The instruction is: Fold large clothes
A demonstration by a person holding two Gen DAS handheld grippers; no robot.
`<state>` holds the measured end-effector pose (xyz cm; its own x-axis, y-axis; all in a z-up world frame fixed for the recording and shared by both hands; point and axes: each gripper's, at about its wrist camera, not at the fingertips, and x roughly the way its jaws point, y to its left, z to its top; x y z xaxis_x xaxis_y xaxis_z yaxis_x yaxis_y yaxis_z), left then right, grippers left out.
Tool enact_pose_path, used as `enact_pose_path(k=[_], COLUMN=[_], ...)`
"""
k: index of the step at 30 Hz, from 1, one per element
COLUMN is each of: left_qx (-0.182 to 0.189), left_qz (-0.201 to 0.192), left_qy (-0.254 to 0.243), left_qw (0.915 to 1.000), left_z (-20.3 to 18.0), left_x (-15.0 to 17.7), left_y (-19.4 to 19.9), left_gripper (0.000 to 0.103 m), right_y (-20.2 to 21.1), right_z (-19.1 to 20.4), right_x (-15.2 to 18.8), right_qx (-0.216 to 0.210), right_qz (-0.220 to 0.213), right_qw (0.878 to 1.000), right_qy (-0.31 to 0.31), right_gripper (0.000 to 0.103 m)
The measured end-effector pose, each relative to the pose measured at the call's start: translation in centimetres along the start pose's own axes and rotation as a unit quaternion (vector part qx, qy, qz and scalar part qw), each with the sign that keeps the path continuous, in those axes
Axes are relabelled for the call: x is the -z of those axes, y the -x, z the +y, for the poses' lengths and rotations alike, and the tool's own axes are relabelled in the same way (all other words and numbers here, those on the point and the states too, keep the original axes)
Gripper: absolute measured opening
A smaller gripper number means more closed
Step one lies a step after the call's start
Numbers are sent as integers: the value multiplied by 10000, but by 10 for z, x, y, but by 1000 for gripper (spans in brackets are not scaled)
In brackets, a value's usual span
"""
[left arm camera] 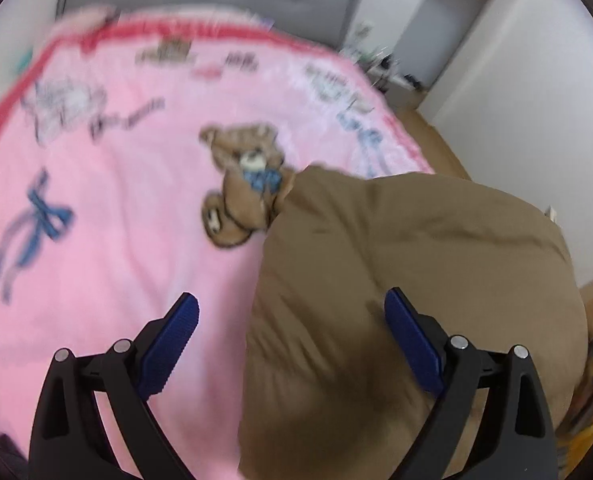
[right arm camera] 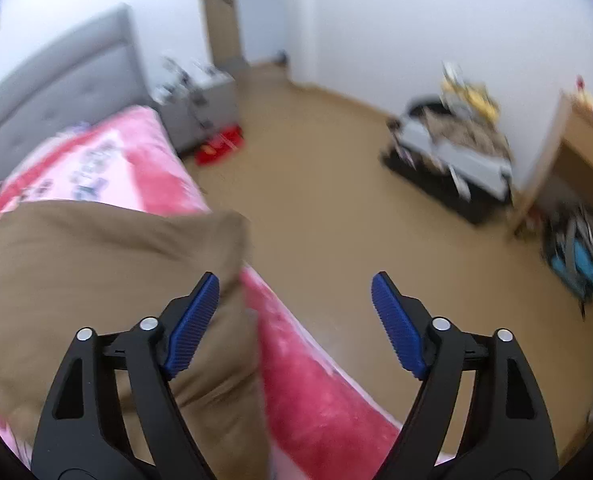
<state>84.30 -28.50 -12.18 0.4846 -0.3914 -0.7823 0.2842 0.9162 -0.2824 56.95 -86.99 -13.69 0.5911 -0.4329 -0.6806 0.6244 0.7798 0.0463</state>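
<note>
Lying on the pink blanket at the bed's edge, brown garment sits under your spread, empty left gripper and right gripper; blur hides its folds.

- Home bedroom, lived-in
- Bed with grey tufted headboard and pink fleece blanket printed with teddy bears and bows
- Cluttered grey nightstand beside the bed
- Tan floor, white walls, doorway
- Heaped belongings along the wall, wooden desk to the right
</note>
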Motion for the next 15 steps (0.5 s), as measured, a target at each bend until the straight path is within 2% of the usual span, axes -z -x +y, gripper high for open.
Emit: enact_pose_path(k=[1, 2, 4, 6, 7, 11, 12, 15], left_qx=[-6, -68, -211, -354, -330, -222, -311, -205], left_qz=[-201, -497, -1063, -1513, -1568, -1310, -1381, -1404], left_qy=[-79, -211, -383, -500, -549, -816, -813, -813], left_qw=[9998, 9985, 9934, 9866, 9856, 9878, 9866, 9865], left_z=[-7, -19, -43, -74, -86, -138, -150, -167], left_x=[5, 12, 25, 42, 46, 63, 69, 83], left_y=[16, 40, 81, 120, 130, 168, 180, 200], left_gripper=[94, 96, 98, 98, 98, 98, 98, 98], right_y=[20, 39, 87, 120, 137, 185, 193, 215], right_z=[5, 13, 38, 61, 75, 107, 111, 121], right_x=[-1, -1, -2, -2, -1, 2, 4, 11], right_qx=[-95, -210, -614, -759, -798, -722, -717, -789], right_qz=[-215, -422, -886, -1087, -1143, -1169, -1136, -1037], right_qw=[9997, 9988, 9932, 9886, 9868, 9857, 9858, 9850], right_qy=[71, 159, 429, 711, 827, 975, 1008, 1129], right_gripper=[93, 95, 95, 95, 95, 95, 95, 95])
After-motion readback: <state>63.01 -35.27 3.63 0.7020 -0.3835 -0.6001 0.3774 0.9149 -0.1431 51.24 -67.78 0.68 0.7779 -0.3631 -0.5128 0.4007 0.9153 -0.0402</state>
